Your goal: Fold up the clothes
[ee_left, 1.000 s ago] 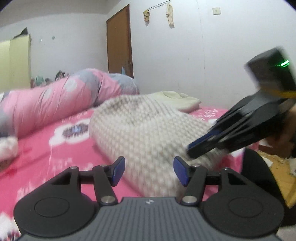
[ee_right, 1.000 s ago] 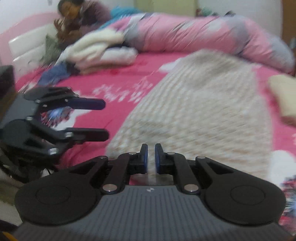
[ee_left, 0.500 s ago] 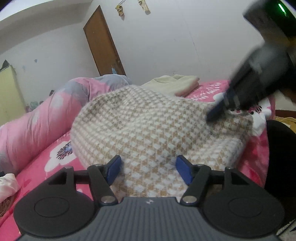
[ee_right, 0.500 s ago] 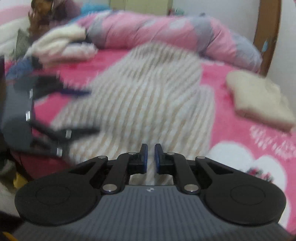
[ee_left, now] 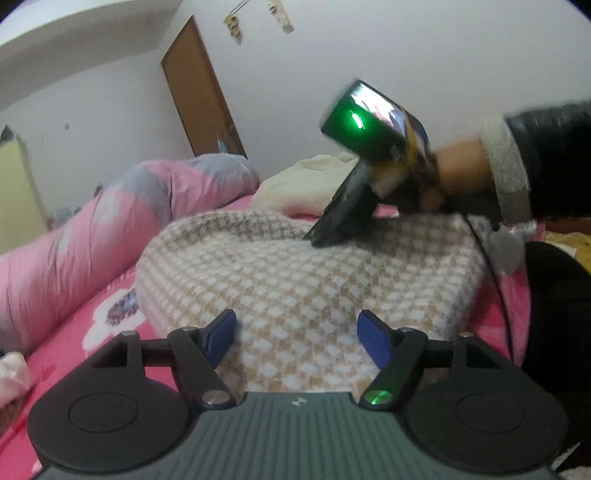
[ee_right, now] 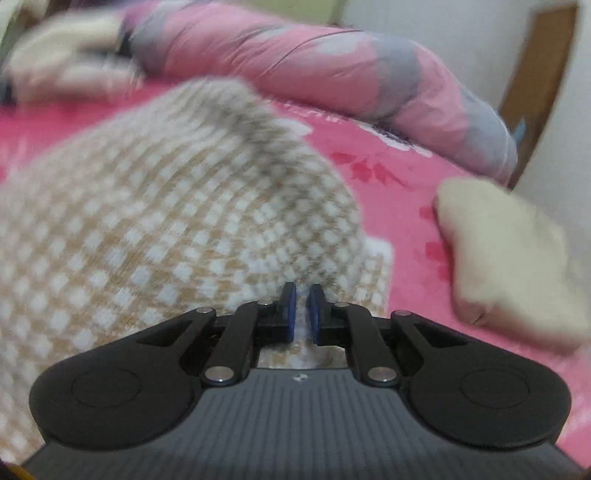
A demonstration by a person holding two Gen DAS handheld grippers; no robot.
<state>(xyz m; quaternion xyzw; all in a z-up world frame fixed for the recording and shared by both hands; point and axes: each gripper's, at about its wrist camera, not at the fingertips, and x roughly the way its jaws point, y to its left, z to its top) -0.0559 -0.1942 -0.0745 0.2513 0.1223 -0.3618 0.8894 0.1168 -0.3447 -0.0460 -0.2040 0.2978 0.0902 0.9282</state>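
Pretty ordinary bedroom. Plain white walls (ee_left: 369, 55) with a brown wooden door (ee_left: 201, 96) in the corner, and a couple of small things hanging off a hook rail (ee_left: 258, 16) up high, too blurry to make out. Pale yellow wardrobe (ee_left: 14, 184) at the far left. The bed (ee_right: 388, 192) has a hot pink floral sheet, with a rolled pink and grey duvet (ee_left: 122, 218) along the far side. Flat, even indoor light.

right tool (ee_left: 314, 236) tips blurred against checked sweater (ee_left: 303, 288), cream pile (ee_right: 66, 66) smeared, unreadable
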